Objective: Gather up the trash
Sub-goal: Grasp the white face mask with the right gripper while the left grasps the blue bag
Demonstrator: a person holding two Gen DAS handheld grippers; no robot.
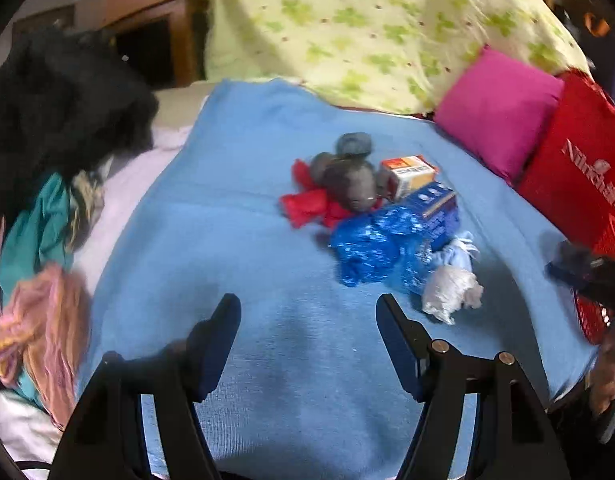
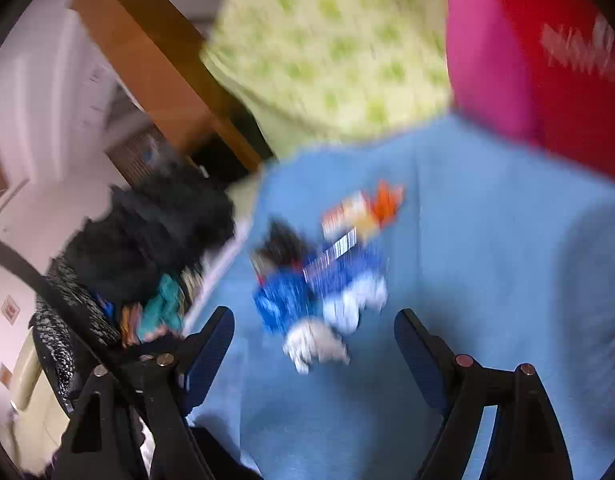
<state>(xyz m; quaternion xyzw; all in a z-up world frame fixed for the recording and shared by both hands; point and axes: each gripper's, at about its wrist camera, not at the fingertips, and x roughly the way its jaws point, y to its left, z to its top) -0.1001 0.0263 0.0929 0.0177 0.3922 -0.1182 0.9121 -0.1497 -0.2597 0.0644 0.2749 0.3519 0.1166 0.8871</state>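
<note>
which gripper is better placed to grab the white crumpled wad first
Right, probably. The white crumpled wad lies just ahead of the open right gripper, nearly between its fingers; in the left view it sits off beside the left gripper.

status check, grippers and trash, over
Left gripper, right gripper open, empty. Mixed trash pile untouched on blue knitted blanket. Path clear.

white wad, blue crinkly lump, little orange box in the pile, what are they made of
White wad: likely thin plastic film or tissue, crumpled, dull.
Blue lump: probably plastic film; its creases catch bright glints.
Orange and white box: looks like printed cardboard, flat faces, sharp edges.
</note>
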